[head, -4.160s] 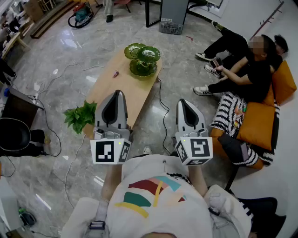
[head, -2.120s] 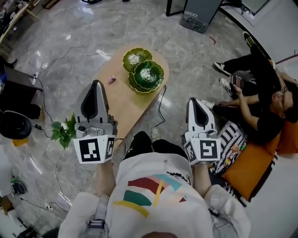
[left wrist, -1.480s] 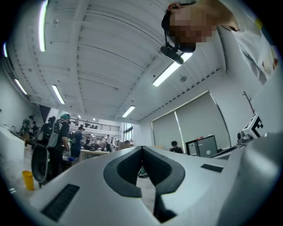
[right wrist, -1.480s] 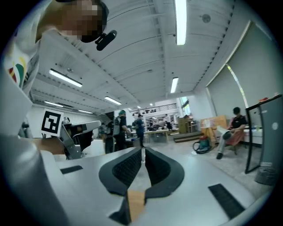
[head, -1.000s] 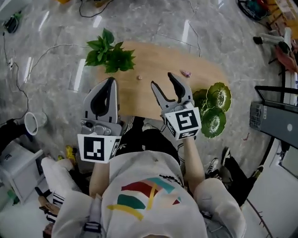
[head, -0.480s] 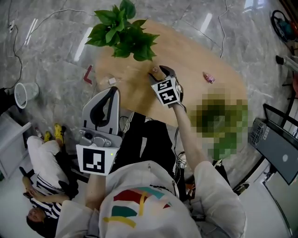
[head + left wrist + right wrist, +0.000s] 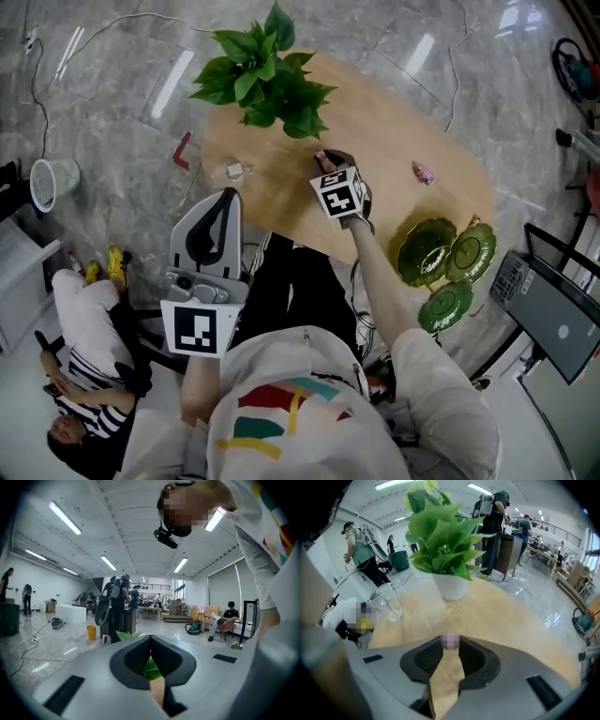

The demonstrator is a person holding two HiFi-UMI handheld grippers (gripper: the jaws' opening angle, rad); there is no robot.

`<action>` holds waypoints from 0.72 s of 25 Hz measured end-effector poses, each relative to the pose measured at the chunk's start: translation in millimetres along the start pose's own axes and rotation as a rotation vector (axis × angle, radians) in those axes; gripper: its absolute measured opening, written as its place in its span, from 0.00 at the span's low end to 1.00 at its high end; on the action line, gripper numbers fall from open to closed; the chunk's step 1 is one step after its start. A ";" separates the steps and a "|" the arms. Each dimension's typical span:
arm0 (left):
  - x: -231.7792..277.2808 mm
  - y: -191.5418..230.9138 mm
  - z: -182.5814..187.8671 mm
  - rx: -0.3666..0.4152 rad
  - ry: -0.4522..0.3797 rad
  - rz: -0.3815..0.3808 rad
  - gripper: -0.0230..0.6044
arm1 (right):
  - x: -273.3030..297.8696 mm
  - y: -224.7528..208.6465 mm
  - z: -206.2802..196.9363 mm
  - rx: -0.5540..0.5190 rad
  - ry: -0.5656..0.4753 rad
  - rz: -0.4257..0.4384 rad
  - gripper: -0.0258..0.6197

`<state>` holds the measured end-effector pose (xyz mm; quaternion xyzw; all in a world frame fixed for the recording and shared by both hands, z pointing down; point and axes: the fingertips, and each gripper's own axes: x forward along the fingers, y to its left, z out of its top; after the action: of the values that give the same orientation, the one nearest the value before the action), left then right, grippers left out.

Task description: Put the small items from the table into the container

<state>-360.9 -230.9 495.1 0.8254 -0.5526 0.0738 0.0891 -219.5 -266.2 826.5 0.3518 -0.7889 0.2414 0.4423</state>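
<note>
My right gripper reaches down to the wooden table just in front of the potted plant. Its jaws are closing, and a small pinkish item sits between the tips with both pads against it. A pink wrapped sweet lies farther right on the table. Three green leaf-shaped dishes stand at the table's right end. My left gripper hangs off the table near my body, its jaws shut and empty.
A small clear glass stands by the table's left edge, left of the right gripper and seen as a glass beside the plant. A white bin, cables and a seated person occupy the floor at left.
The right gripper dropped from in front of me onto the table by the plant, and its wide-open jaws narrowed round the small pinkish item. The left gripper sank a little.
</note>
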 end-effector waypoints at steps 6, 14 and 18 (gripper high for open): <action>14.0 -16.5 40.1 -0.013 -0.072 -0.077 0.05 | -88.5 -6.4 33.5 0.065 -0.129 -0.068 0.21; 15.0 -114.7 121.7 0.032 -0.159 -0.298 0.05 | -277.7 -19.4 15.2 0.190 -0.312 -0.266 0.21; 14.3 -176.5 145.3 0.018 -0.193 -0.444 0.05 | -368.4 -19.4 -26.4 0.289 -0.392 -0.430 0.21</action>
<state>-188.8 -211.1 345.3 0.9306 -0.3629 -0.0221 0.0424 -57.6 -134.4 521.3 0.6094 -0.7241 0.1797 0.2682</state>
